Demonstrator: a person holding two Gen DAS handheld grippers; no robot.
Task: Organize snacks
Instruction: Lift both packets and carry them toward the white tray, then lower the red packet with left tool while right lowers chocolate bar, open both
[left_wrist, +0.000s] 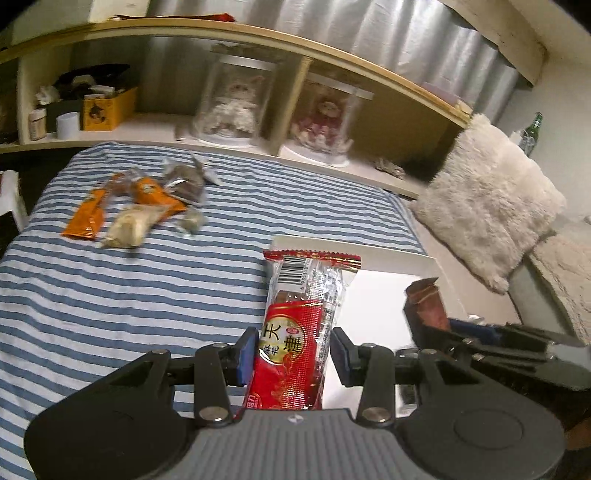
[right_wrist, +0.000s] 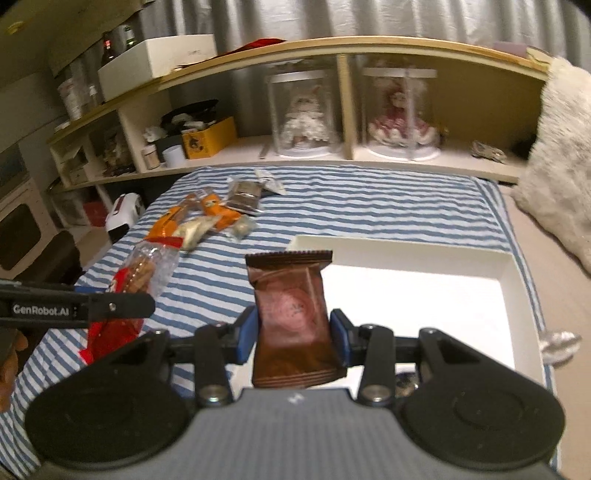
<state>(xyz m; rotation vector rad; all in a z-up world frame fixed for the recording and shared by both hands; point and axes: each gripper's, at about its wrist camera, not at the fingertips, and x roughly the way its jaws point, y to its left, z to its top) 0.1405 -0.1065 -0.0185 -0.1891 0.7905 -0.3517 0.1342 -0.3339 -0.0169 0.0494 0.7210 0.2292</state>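
Snacks status: red packet (left_wrist: 295, 332) is pinched upright in the left gripper (left_wrist: 293, 354); brown packet (right_wrist: 295, 317) is pinched in the right gripper (right_wrist: 293, 339). Both sit at the white box (right_wrist: 509, 273) near-left rim. Loose packets (left_wrist: 140, 206) lie well apart on striped bedding (left_wrist: 110, 295).

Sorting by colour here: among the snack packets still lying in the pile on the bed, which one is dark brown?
The dark brown packet at the pile's far end, nearest the shelf. The others are orange or pale.

"GenRobot.AI" on left tongs (right_wrist: 122, 306)
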